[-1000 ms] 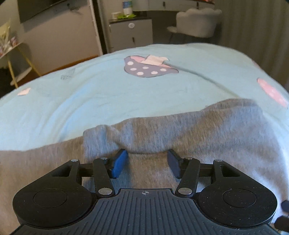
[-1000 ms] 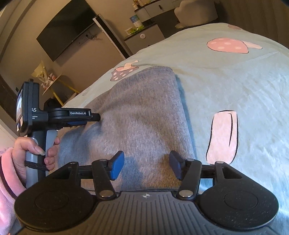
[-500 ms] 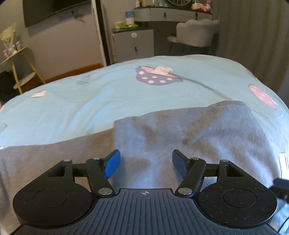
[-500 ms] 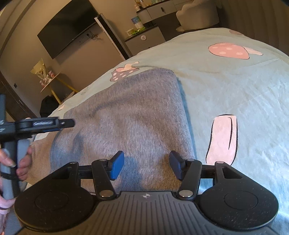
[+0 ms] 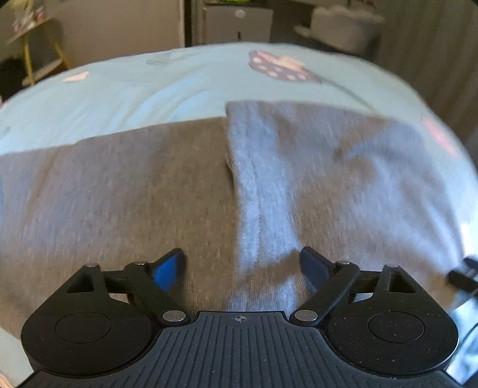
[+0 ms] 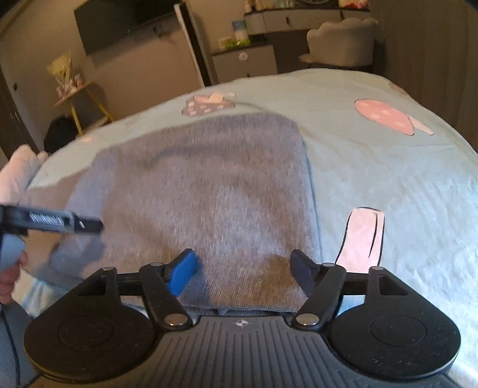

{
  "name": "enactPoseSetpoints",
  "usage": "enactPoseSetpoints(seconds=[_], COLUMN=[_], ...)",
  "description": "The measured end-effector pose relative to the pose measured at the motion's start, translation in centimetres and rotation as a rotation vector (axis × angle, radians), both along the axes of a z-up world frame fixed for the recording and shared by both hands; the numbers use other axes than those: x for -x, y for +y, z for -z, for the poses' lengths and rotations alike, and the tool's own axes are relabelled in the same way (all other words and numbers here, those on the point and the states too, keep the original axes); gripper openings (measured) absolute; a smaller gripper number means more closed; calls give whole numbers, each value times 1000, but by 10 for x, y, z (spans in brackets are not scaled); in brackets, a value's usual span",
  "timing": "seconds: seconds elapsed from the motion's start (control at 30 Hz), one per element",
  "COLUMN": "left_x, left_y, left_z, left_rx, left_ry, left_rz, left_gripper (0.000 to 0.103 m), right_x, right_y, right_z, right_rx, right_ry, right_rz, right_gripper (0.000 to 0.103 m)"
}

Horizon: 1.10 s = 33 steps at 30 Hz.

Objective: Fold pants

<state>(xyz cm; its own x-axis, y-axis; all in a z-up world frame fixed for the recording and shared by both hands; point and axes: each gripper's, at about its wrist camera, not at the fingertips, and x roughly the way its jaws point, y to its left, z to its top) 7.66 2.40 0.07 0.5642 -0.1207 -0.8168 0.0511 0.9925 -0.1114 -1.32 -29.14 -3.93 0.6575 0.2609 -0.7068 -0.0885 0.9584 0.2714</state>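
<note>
Pants (image 5: 167, 191) in grey knit lie flat on the bed (image 5: 149, 89), and one end is folded over, so a doubled layer sits on the right of your left wrist view with its edge running down toward your left tongs (image 5: 240, 264). Your left tongs hang just above the cloth, slanted down, with that folded edge passing under the gap between them; their jaws have just been opening and now stand wide, released, with no cloth pinched between the pads. In the right wrist view the folded part of the pants (image 6: 209, 185) shows as a neat block, its right edge straight against the pale blue sheet. Your right tongs (image 6: 243, 267) are over the near edge of that block; their jaws have also just been opening and stand apart, gripping nothing. Your left hand (image 6: 12, 268) shows at the left border, around the grip of the other tool. The sheet carries mushroom prints (image 6: 385, 115), one just past the far edge of the pants. Beyond the bed stand a cabinet (image 6: 245, 64), a pale chair (image 6: 340, 44) and a wall-mounted screen (image 6: 125, 21).
</note>
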Motion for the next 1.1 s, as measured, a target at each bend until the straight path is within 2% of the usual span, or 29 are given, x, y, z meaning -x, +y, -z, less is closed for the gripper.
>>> enactPoseSetpoints(seconds=[0.07,0.13,0.17,0.27,0.33,0.43,0.5,0.67,0.7,0.8,0.9,0.93,1.0,1.03,1.07,1.1], left_x=[9,26,36,65,81,99,102,72,63,58,65,66,65,64,64,65], left_y=[23,59,79,142,178,222,241,249,250,274,290,292,293,292,291,290], left_z=[-14,-33,-42,-61,-62,-49,-34,-1,3,31,40,39,38,36,34,31], left_rx=[69,130,136,55,59,119,138,136,161,331,405,428,457,450,456,464], left_ry=[-50,-130,-170,-237,-238,-202,-175,-133,-123,-84,-155,-166,-176,-170,-174,-184], left_rz=[-57,-135,-190,-392,-487,-613,-659,-636,-651,-740,-819,-833,-807,-800,-779,-763], left_gripper=[84,89,95,97,97,97,97,97,97,97,95,93,60,53,38,32], right_x=[0,1,2,2,2,1,2,6,7,11,11,11,10,8,8,8], right_y=[-1,-7,-11,-21,-23,-20,-18,-20,-20,-22,-23,-22,-21,-21,-20,-19], right_z=[0,-1,-1,1,2,2,1,-3,-4,-7,-8,-8,-7,-7,-7,-7], right_rx=[-5,-41,-62,-108,-125,-114,-105,-113,-112,-113,-110,-107,-102,-98,-95,-94], right_ry=[-2,-6,-9,-7,-5,-8,-11,-21,-24,-36,-40,-40,-36,-32,-32,-35], right_rz=[2,13,23,66,79,72,62,70,78,95,103,103,99,98,97,94], right_gripper=[74,77,78,80,80,82,82,82,82,82,82,82,82,82,82,82])
